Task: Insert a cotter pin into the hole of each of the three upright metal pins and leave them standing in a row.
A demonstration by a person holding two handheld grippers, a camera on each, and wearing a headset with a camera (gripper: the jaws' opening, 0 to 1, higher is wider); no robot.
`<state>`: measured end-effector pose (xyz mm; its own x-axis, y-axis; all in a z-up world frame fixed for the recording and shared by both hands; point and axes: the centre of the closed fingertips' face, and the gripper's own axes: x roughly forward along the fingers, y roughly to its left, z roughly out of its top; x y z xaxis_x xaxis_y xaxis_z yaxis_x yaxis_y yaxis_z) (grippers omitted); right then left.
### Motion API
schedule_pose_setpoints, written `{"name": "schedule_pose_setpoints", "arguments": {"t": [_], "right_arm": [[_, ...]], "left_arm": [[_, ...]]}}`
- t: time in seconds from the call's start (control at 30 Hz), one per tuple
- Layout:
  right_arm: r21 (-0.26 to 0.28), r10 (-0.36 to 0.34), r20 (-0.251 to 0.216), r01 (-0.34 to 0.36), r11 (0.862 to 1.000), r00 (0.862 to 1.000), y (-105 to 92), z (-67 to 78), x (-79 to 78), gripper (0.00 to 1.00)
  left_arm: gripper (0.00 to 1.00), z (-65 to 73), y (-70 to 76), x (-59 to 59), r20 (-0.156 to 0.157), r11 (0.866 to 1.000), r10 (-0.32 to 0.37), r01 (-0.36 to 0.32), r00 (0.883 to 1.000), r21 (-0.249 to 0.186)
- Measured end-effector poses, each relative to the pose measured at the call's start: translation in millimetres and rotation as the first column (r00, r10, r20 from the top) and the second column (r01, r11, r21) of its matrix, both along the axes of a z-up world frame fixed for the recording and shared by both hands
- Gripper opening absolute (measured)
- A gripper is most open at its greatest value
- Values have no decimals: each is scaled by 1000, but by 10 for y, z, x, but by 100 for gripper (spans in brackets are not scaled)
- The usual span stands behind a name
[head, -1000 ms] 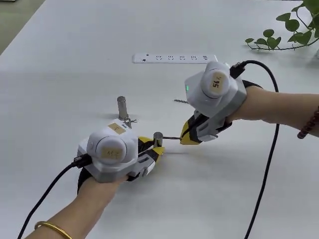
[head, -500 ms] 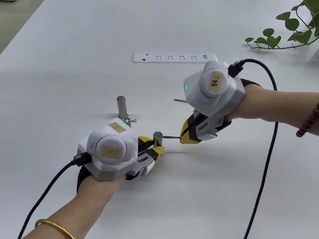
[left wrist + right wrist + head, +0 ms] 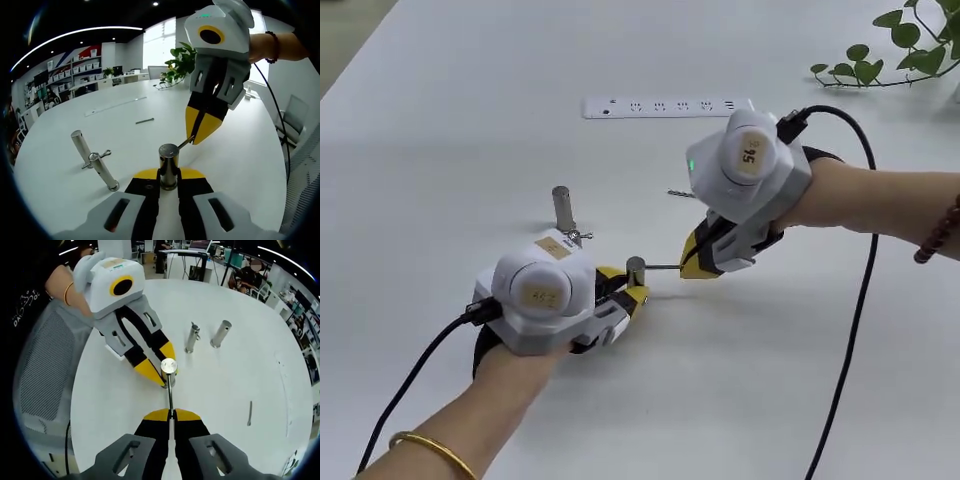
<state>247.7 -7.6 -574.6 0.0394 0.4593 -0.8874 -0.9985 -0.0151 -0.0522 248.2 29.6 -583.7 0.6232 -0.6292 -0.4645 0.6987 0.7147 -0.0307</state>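
Observation:
My left gripper (image 3: 626, 290) is shut on the lower part of an upright metal pin (image 3: 636, 270) that stands on the white table. My right gripper (image 3: 692, 266) is shut on a thin cotter pin (image 3: 170, 392), held level with its tip at the top of that pin (image 3: 168, 367). Behind the left gripper stand two more metal pins: a bare one (image 3: 562, 207) and one (image 3: 102, 171) with a cotter pin (image 3: 98, 156) through its head. A loose cotter pin (image 3: 680, 194) lies further back on the table.
A white power strip (image 3: 665, 106) lies at the far side of the table (image 3: 440, 150). A leafy plant (image 3: 895, 50) reaches in at the far right. Black cables trail from both grippers toward the near edge.
The head view has shifted slightly. Both grippers keep their holds, and the cotter pin's tip stays at the held pin.

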Motion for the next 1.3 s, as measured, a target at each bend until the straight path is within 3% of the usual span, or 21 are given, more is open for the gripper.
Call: {"name": "schedule_pose_setpoints", "arguments": {"t": [0.37,1.3], "right_arm": [[3,5,2,-5,1000,1000,-4,-5,-4,0],[35,21,8,-22,999,1000,259,68,-68,0]], "left_arm": [[10,-6,0,3,-5,1000,6,-6,1000,7],[10,-13,1,-4,6,1000,1,-2,1000,27]]}}
